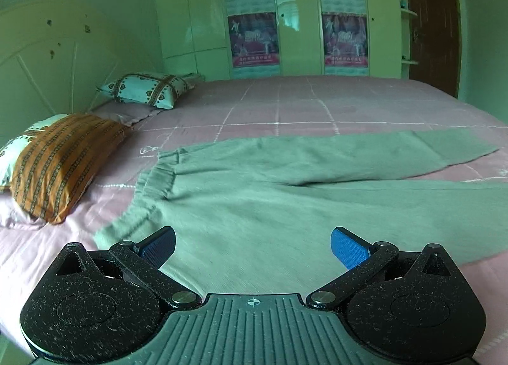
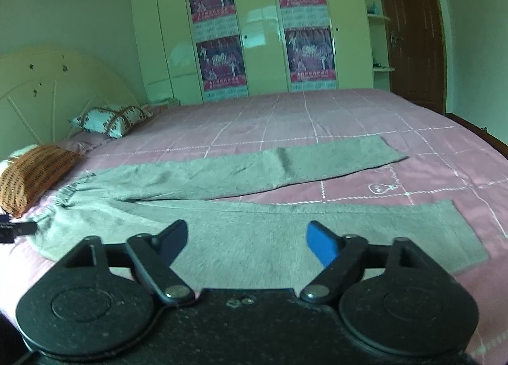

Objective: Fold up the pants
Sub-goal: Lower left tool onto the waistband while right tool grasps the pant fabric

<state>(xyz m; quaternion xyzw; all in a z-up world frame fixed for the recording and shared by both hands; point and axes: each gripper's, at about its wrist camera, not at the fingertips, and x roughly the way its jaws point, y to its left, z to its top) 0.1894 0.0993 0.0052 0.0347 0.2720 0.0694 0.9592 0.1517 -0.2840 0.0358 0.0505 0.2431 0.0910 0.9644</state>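
Note:
Grey-green pants point(image 1: 254, 193) lie spread flat on the pink bed, waistband to the left, both legs running right and apart. In the right wrist view the pants point(image 2: 241, 231) show both leg ends. My left gripper point(image 1: 253, 246) is open and empty, above the near side of the pants close to the waistband point(image 1: 152, 187). My right gripper point(image 2: 246, 239) is open and empty, above the near leg. The left gripper's tip shows at the left edge of the right wrist view point(image 2: 16, 229), by the waistband.
A pink checked bedsheet point(image 2: 317, 117) covers the bed. An orange striped pillow point(image 1: 60, 162) and a white patterned pillow point(image 1: 143, 89) lie at the head, by the cream headboard point(image 1: 47, 63). Wardrobe doors point(image 2: 263, 31) stand beyond the far edge, a brown door point(image 2: 412, 31) at right.

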